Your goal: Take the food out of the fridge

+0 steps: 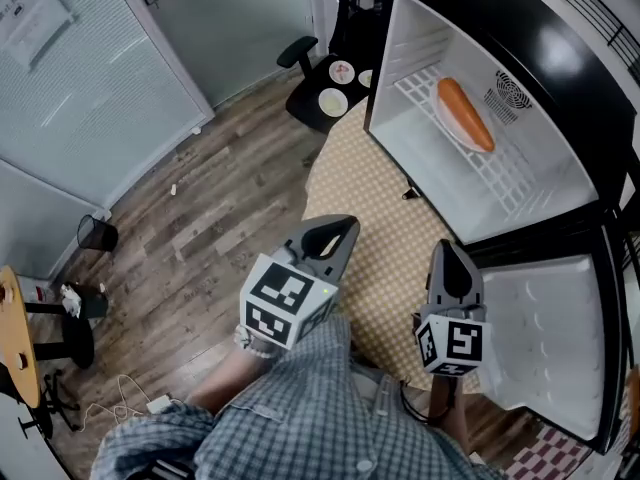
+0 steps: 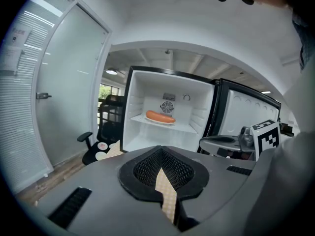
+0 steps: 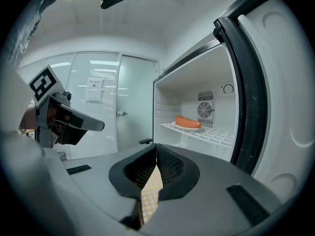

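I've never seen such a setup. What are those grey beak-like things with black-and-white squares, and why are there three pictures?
There is no robot here: a person holds a hand tool, called a gripper, in each hand. The head view comes from a camera on the person's head, looking down at the left gripper and right gripper. The other two pictures come from cameras riding on each gripper. Both are shut and hold nothing. Ahead stands an open fridge on a checked cloth. Inside, a sausage lies on a white plate.
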`<control>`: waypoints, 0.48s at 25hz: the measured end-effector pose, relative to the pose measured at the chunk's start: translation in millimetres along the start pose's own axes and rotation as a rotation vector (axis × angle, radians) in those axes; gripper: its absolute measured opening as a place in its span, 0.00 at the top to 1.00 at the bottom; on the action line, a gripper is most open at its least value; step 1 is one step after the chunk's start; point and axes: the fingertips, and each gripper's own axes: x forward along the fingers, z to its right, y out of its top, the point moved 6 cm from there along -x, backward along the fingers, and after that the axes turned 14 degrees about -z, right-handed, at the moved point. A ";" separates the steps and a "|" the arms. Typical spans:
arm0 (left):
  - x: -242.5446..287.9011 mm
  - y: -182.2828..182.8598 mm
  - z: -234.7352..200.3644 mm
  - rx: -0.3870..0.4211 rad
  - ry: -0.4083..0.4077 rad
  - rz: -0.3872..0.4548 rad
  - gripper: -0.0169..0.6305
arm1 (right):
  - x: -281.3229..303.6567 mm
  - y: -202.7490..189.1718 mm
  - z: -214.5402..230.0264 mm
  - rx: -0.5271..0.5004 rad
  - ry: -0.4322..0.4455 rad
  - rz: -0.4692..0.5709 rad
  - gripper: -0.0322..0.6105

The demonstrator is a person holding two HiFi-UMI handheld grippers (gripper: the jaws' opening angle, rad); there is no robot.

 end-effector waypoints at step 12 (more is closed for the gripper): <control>65.6 39.0 -52.2 0.098 -0.153 -0.054 0.97 | 47.7 17.5 17.0 0.028 -0.215 -0.013 0.94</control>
